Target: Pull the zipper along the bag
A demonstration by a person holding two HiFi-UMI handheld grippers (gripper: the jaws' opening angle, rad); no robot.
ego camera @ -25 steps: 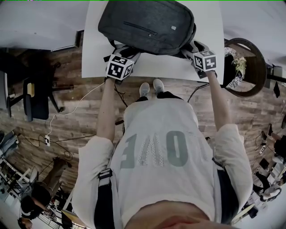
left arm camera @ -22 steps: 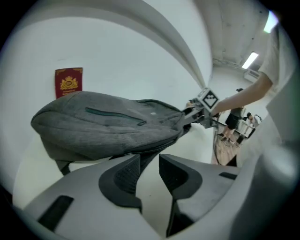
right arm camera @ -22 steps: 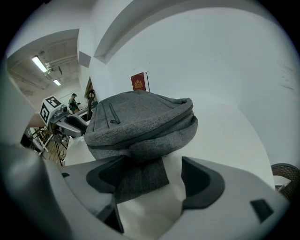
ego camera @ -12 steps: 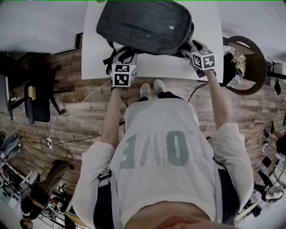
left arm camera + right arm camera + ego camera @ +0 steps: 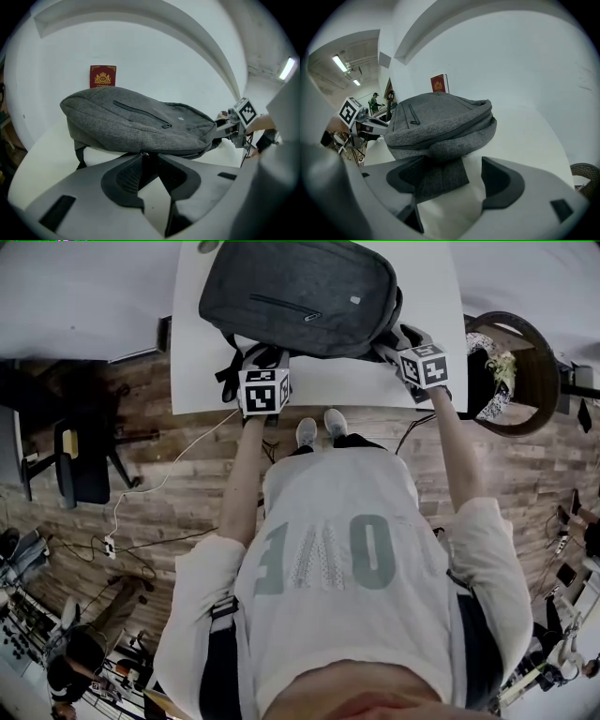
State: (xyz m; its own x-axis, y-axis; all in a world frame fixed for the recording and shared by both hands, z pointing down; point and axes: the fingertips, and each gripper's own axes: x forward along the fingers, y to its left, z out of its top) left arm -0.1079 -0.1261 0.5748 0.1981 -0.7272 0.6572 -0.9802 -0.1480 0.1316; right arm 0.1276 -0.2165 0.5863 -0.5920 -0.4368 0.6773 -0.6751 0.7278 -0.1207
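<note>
**A:** Where is the bag?

**B:** The grey bag [image 5: 300, 287] lies flat on the white table [image 5: 337, 381], in the upper middle of the head view. Its long near edge faces me.

**A:** What is your left gripper on?

**B:** My left gripper [image 5: 150, 158] is at that near edge, by the bag's lower left in the head view. Its jaws have just been closing and now stand narrow. The zipper pull [image 5: 144, 153] is right at the tips, in the slim gap between my fingers [image 5: 124, 176], and the pads press on it from both sides. Lower in the left gripper view the gap widens and bare table shows through.

**A:** And the right one?

**B:** My right gripper [image 5: 452, 164] is at the bag's other end, upper right in the head view. Its jaws stand wide apart. A grey fabric flap [image 5: 440, 180] from the bag's end hangs between them. It lies against the pad on the left of the right gripper view. The pad on the right [image 5: 501, 185] is apart from it, with a strip of white table showing between them, so that gripper is unclamped.

**A:** Are the two grippers close together?

**B:** No, they are well apart, one near each end of the bag's near edge.
</note>
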